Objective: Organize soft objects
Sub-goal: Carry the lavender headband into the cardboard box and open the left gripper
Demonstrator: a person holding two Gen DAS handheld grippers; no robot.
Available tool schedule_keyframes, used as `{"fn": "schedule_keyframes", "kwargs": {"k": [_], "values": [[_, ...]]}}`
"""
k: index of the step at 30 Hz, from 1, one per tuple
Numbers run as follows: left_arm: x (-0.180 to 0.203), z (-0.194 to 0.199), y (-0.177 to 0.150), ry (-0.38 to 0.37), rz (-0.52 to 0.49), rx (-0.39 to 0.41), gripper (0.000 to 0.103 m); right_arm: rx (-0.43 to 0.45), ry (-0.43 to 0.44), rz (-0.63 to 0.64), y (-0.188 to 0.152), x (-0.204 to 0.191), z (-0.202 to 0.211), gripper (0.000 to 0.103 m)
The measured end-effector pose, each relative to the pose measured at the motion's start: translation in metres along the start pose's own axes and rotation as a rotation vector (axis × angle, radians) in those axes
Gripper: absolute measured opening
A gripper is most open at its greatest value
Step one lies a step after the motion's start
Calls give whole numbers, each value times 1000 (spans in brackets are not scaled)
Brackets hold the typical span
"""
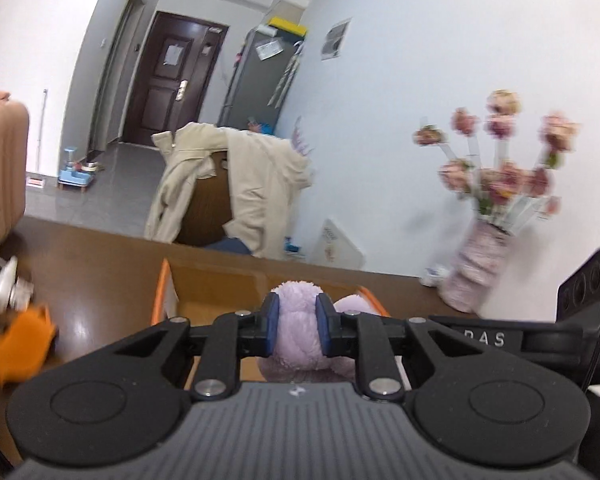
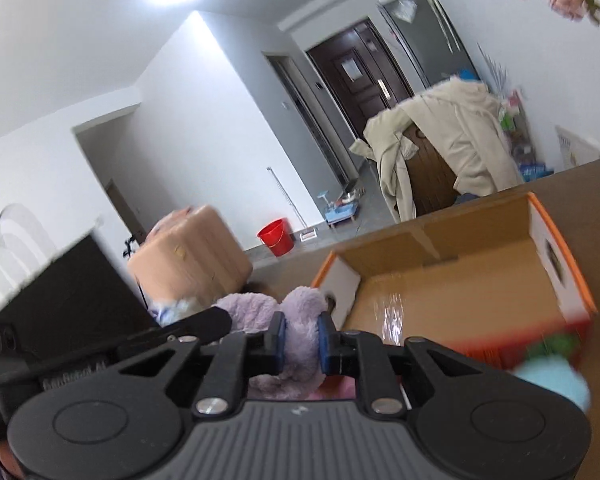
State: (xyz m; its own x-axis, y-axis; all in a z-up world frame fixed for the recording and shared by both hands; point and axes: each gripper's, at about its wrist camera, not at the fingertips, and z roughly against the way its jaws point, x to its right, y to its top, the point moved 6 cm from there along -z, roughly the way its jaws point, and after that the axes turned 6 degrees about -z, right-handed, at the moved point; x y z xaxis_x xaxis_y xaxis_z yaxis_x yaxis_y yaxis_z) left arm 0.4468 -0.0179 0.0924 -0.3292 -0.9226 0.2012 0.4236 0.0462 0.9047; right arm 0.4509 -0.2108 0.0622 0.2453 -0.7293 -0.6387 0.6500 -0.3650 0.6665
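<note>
My left gripper (image 1: 296, 330) is shut on a lilac plush toy (image 1: 296, 322), held just in front of the open cardboard box (image 1: 220, 280) with orange edges on the brown table. My right gripper (image 2: 300, 340) is shut on another part of the same lilac plush toy (image 2: 300, 320), to the left of the box (image 2: 460, 292). The box's inside shows bare cardboard in the right wrist view. The other gripper's black body shows at the right edge of the left wrist view (image 1: 580, 320) and at the left of the right wrist view (image 2: 100, 344).
An orange soft item (image 1: 16, 344) lies at the table's left. A light blue and green soft toy (image 2: 552, 372) lies by the box's near corner. A pink vase of flowers (image 1: 480, 264) stands at the right. A pink suitcase (image 2: 188, 256) and a chair with a beige coat (image 1: 236, 188) stand beyond the table.
</note>
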Motion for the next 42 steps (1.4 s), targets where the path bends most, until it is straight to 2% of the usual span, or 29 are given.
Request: {"fn": "schedule_keyframes", "kwargs": {"k": [2,5,7,10,13,17,18,19,20,22,23,27,29,36,39,42], "values": [[-18,-46,14,32,6,-29,20,-72,-4,-5,31,9,-47,18],[-52,-115,14,73,77,-130,19,-129,-64,-15,61,33,-115,18],[-68,-153,8,104,89,-185,19,-140,-105,-37,69,51,-154,18],[-87,-191,-4,198,91,-237,20,-200,-159,-54,68,76,-208,18],[-94,-208,-10,232,60,-258,22,-235,-213,-45,59,92,-245,18],[-99,-206,-8,237,55,-259,34,-257,-276,-32,45,103,-264,25],[-98,-203,-5,231,50,-247,37,-269,-285,-32,43,105,-265,27],[-99,-198,-1,229,42,-235,38,-274,-296,-43,42,107,-264,36],[-98,-193,2,236,31,-228,38,-263,-300,-57,44,108,-262,43],[-96,-178,9,253,10,-220,39,-241,-292,-79,50,107,-250,44],[-94,-168,15,254,-2,-215,43,-229,-290,-88,54,103,-241,44],[-79,-113,37,280,-68,-139,76,-176,-248,-51,71,77,-186,46],[-67,-76,42,297,-119,-87,82,-139,-245,-28,78,63,-150,58],[-21,32,24,292,-241,13,99,-18,-211,109,69,22,-17,72],[-4,72,8,284,-263,55,101,34,-215,176,55,7,34,79],[12,106,-12,257,-266,75,102,65,-187,225,35,-5,78,81]]}}
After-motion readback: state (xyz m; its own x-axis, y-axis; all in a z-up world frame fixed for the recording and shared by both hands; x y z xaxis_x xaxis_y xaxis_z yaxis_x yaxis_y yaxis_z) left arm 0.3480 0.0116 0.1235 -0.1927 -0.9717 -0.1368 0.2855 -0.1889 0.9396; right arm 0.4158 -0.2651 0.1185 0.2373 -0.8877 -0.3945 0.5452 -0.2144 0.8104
